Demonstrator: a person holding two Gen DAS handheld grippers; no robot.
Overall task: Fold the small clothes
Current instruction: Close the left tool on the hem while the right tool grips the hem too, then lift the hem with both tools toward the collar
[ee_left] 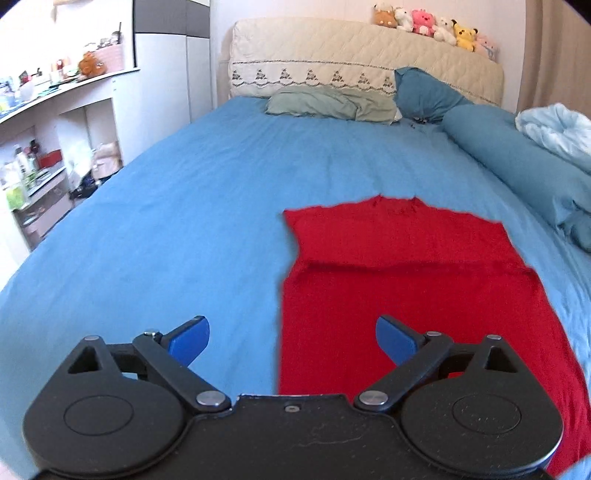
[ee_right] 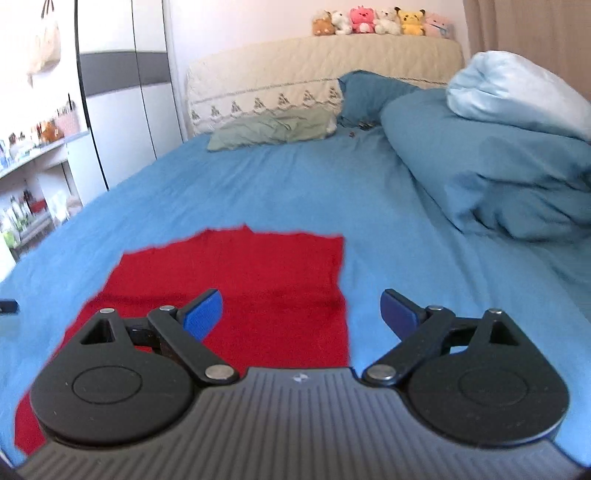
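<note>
A small red garment (ee_left: 406,295) lies flat on the blue bed sheet (ee_left: 166,240), with a fold ridge running across its width and the neckline at the far end. My left gripper (ee_left: 291,328) hovers above the garment's near left edge, jaws wide open and nothing between the blue pads (ee_left: 190,338). In the right wrist view the same red garment (ee_right: 240,288) lies below and to the left. My right gripper (ee_right: 301,301) hangs over the garment's right edge, also open and empty.
A green pillow (ee_left: 328,103) and a teal pillow (ee_left: 424,92) rest against the cream headboard (ee_left: 332,51), which carries several plush toys (ee_left: 421,20). A rolled teal duvet (ee_right: 498,166) lines the bed's right side. Cluttered white shelves (ee_left: 44,147) stand to the left.
</note>
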